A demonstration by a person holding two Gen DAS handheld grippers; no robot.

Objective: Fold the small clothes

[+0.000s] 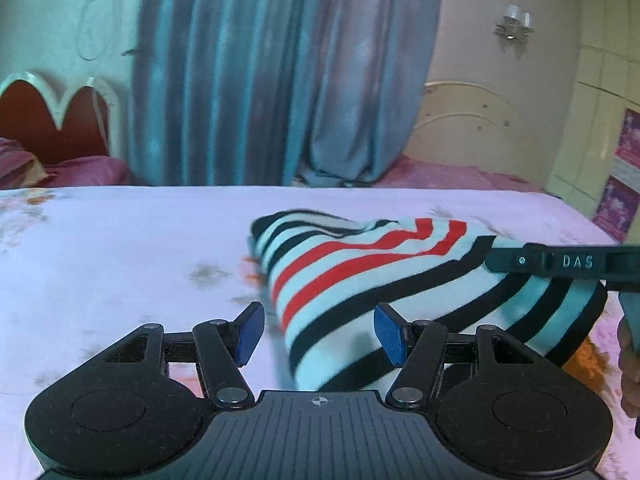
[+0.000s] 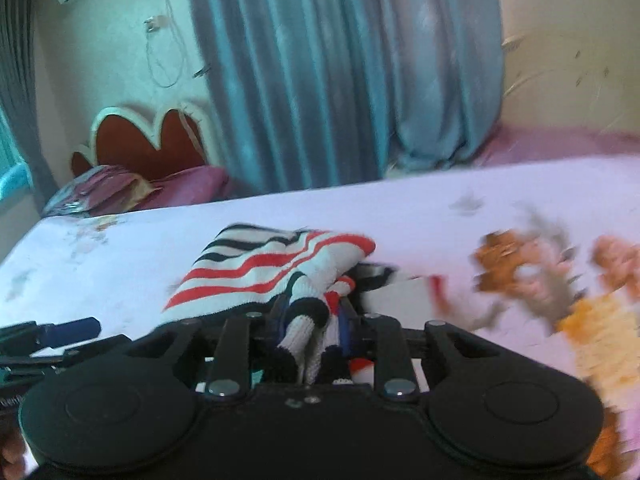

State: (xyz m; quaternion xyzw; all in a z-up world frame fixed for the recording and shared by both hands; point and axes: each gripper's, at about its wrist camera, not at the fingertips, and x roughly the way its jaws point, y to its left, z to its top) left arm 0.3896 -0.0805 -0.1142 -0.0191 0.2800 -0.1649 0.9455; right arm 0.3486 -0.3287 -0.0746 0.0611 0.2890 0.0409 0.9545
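A small knit garment (image 1: 360, 276) with black, red and pale stripes lies on the pink floral bed sheet (image 1: 120, 264). My left gripper (image 1: 319, 332) is open and empty, its blue pads either side of the garment's near edge. My right gripper (image 2: 316, 316) is shut on a bunched part of the striped garment (image 2: 276, 268) and holds it a little above the sheet. The right gripper's finger (image 1: 560, 262) reaches in from the right onto the garment in the left wrist view. The left gripper's blue pad (image 2: 76, 328) shows at the lower left of the right wrist view.
Blue curtains (image 1: 280, 80) hang behind the bed. A red headboard (image 1: 52, 120) and pink pillows (image 2: 120, 188) are at the back left. Orange and yellow flower prints (image 2: 560, 280) cover the sheet on the right. A cupboard (image 1: 600, 120) stands at the far right.
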